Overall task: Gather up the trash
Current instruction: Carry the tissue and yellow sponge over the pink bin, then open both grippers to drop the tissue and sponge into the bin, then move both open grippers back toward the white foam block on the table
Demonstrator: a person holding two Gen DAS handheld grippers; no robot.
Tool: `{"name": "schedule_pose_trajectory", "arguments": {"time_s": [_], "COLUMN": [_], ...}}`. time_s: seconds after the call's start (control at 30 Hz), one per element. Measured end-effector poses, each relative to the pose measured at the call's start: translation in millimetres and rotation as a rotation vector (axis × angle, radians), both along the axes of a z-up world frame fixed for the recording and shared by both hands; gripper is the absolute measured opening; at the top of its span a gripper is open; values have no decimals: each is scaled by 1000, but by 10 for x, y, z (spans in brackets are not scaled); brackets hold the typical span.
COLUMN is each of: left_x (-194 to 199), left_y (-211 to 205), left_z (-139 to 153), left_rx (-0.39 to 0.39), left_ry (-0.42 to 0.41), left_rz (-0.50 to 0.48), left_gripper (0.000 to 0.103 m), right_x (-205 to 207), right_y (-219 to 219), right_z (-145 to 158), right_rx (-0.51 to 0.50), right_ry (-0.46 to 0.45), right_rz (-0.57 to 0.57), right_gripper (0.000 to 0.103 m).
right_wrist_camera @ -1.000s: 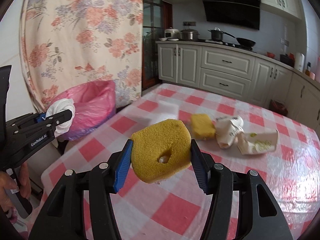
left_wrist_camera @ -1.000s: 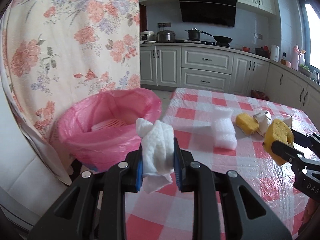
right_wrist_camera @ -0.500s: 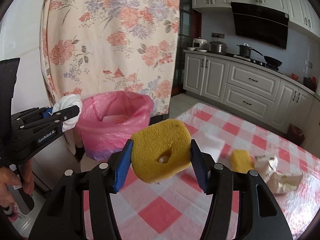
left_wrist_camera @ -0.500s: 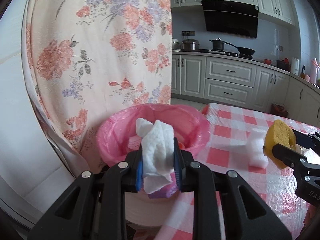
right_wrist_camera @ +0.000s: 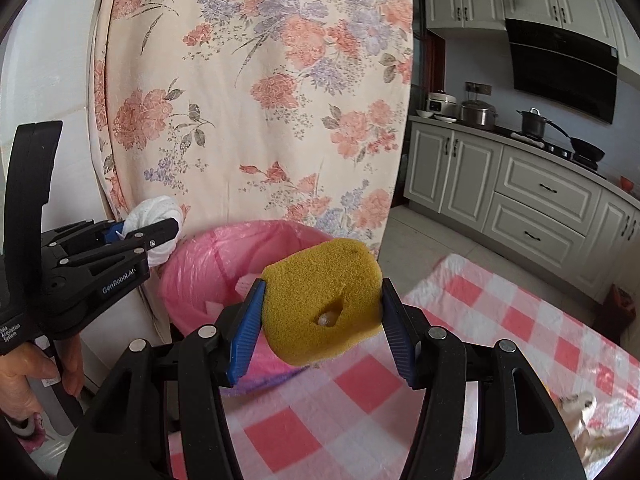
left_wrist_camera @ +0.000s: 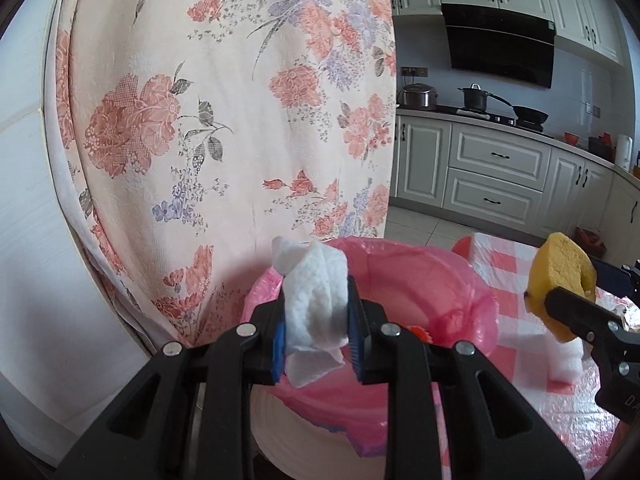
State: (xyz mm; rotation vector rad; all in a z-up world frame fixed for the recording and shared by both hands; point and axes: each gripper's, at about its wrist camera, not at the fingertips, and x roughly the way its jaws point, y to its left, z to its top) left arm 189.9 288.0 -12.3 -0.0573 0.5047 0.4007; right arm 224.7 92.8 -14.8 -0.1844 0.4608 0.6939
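Note:
My left gripper is shut on a crumpled white paper towel and holds it over the near rim of a bin lined with a pink bag. It also shows in the right wrist view, with the towel left of the bin. My right gripper is shut on a yellow sponge with a hole in its face, held just right of the bin above the table edge. The sponge shows in the left wrist view.
A floral curtain hangs close behind the bin. The table has a red-and-white checked cloth. A white foam piece lies on it near the bin. Crumpled paper lies at the right. Kitchen cabinets stand behind.
Both grippers moved left, away from the table and toward the pink bin. The towel now hangs over the bin's rim. The sponge has come close beside the bin.

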Motion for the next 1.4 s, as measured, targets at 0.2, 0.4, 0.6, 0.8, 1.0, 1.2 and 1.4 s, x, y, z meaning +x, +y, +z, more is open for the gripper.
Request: {"name": "schedule_pose_trajectory", "arguments": {"time_s": [0.2, 0.4, 0.6, 0.8, 1.0, 1.2, 1.4], "left_x": [167, 326, 458, 490, 397, 233, 48], "left_y": [186, 340, 409, 433, 377, 173, -240], "left_z": [-70, -163, -203, -165, -117, -80, -74], "left_rx": [-35, -74, -91, -63, -35, -5, -8], "left_ry": [13, 35, 42, 26, 5, -10, -57], "left_rz": [24, 39, 6, 32, 60, 70, 16], "left_gripper": [24, 27, 35, 57, 70, 88, 98], "right_x": [218, 413, 563, 625, 558, 376, 168], "right_y": [231, 425, 609, 592, 395, 145, -283], "right_z": [3, -89, -200, -260, -252, -217, -251], "right_rx": [4, -4, -32, -43, -29, -28, -8], "right_ry": [5, 29, 30, 33, 31, 11, 11], "right_rz": [39, 67, 100, 94, 73, 44, -40], "right_gripper": [55, 56, 61, 75, 75, 75, 80]}}
